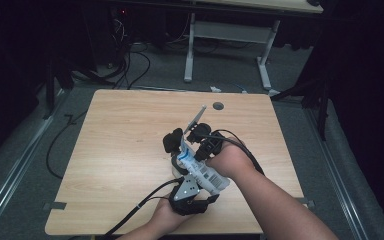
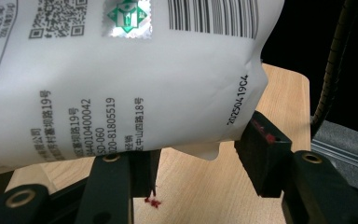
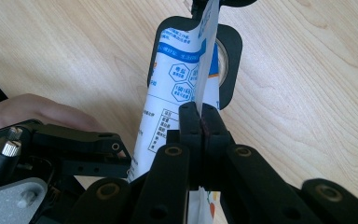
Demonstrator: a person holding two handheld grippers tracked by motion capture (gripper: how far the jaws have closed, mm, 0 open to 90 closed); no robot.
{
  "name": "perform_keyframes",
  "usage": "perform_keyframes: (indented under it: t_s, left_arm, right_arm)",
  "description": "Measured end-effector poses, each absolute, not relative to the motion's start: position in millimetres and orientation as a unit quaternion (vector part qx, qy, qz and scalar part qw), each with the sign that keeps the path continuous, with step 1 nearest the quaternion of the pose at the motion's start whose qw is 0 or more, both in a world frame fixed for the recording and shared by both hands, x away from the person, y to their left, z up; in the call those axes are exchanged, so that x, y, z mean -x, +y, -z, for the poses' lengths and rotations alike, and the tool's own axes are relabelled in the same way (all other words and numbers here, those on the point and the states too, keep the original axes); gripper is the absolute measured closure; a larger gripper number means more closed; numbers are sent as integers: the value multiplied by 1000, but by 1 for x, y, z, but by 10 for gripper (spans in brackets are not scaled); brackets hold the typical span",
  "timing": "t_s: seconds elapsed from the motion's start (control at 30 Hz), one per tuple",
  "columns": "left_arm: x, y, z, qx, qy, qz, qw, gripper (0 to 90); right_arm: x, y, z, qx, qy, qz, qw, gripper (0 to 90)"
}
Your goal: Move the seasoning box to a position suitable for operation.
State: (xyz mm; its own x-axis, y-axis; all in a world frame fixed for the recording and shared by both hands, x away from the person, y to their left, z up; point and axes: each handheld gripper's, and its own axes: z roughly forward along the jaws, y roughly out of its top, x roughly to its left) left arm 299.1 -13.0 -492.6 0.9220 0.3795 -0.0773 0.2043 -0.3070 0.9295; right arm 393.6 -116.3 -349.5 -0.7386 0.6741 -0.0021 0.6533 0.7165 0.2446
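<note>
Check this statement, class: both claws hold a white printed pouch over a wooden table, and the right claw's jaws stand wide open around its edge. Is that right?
Not quite. In the right gripper view the right claw is shut on the pouch, pinching its thin edge. The rest stands.

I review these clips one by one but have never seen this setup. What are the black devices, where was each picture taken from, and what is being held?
A person holds a hand-operated two-jaw gripper in each hand; there is no robot arm. The high view looks down on a wooden table. The other two pictures come from cameras riding on each gripper, looking along its black jaws. The left gripper sits nearest the table's front edge, its jaws on either side of a white printed pouch; whether they press it is unclear. The right gripper is shut on the pouch's thin flat edge. A black holder with a round opening stands on the table behind the pouch.
</note>
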Motion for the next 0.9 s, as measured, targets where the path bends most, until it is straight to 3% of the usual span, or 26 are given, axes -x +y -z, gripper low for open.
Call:
perform_keyframes:
  t_s: [0.9]
  left_arm:
    - [-301,-13,491,-803,180,-78,563,521]
  right_arm:
    - [-395,-116,347,-359,925,-112,49,898]
